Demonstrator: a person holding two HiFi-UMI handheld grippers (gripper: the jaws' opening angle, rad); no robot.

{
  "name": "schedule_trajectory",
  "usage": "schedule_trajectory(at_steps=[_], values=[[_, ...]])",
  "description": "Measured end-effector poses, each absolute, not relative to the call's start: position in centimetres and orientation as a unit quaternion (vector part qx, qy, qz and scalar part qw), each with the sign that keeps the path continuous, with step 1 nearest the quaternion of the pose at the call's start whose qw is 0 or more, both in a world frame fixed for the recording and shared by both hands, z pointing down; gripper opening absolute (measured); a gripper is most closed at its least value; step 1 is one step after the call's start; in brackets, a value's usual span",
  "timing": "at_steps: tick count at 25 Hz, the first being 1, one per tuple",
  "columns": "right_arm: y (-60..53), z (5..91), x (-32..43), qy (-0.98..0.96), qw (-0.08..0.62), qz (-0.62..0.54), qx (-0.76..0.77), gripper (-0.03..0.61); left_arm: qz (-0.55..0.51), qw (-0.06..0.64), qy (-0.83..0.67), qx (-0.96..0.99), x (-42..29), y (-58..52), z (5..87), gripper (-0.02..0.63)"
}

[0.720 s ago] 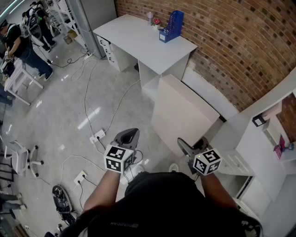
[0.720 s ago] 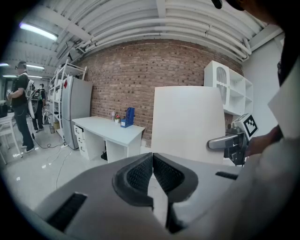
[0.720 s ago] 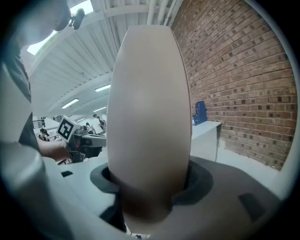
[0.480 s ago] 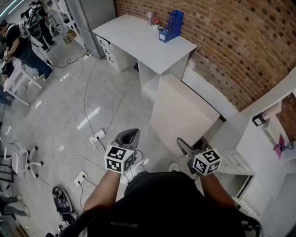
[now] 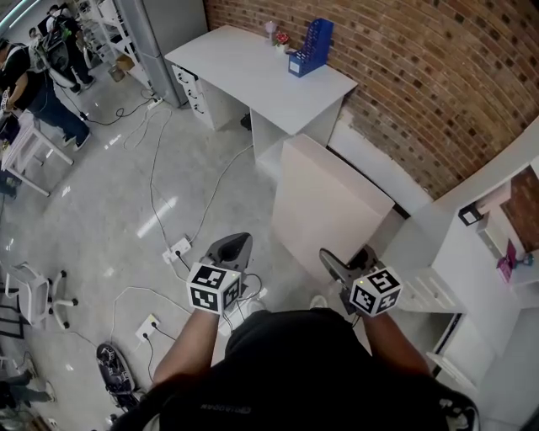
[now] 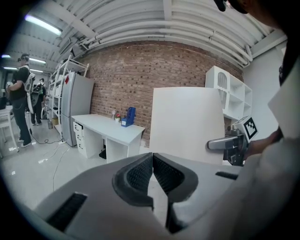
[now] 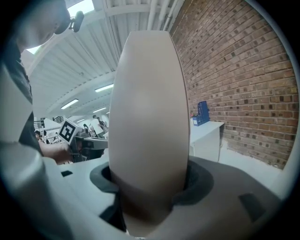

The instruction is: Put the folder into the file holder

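A large pale beige folder (image 5: 333,206) stands up from my right gripper (image 5: 349,265), whose jaws are shut on its lower edge. In the right gripper view the folder (image 7: 150,112) fills the middle, pinched between the pads. My left gripper (image 5: 234,249) is held beside it at waist height, its ribbed pads pressed together with nothing between them (image 6: 153,164). The blue file holder (image 5: 310,48) stands far ahead at the back of a white desk (image 5: 253,76), against the brick wall. The file holder (image 6: 128,116) shows small in the left gripper view too.
Cables and power strips (image 5: 175,249) lie on the shiny floor ahead. A white shelf unit (image 5: 493,244) stands to the right. A grey cabinet (image 5: 164,21) is beside the desk. People (image 5: 38,76) stand at the far left.
The head view has shifted slightly, with the desk and folder sliding a little left. Both grippers keep their places and grips.
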State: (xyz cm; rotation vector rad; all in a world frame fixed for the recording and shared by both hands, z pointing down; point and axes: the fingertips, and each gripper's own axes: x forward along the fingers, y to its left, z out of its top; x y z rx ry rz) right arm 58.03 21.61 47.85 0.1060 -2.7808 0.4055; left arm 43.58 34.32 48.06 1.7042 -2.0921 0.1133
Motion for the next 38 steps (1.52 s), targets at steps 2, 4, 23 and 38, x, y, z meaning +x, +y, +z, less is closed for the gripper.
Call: schedule_trajectory(at_steps=[2,4,23,38], values=[[22.2,47.9,57.4,-0.974,0.169,0.142,0.04,0.287,0.022,0.233,-0.751,0.618,42.8,35.1,48.3,0.005],[23.0,48.1,56.6,-0.973,0.17,0.151,0.046,0.287,0.009,0.245,-0.747,0.617,41.8,36.3,48.7,0.005],[27.8,51.7,48.3,-0.96,0.21,0.178,0.045,0.287,0.026,0.263,-0.753,0.603,33.9,41.6,51.4,0.005],[16.6,48.2,32.0,-0.974,0.165,0.153,-0.003,0.288,0.047,0.249,-0.773,0.581,21.7,31.4,49.2,0.005]])
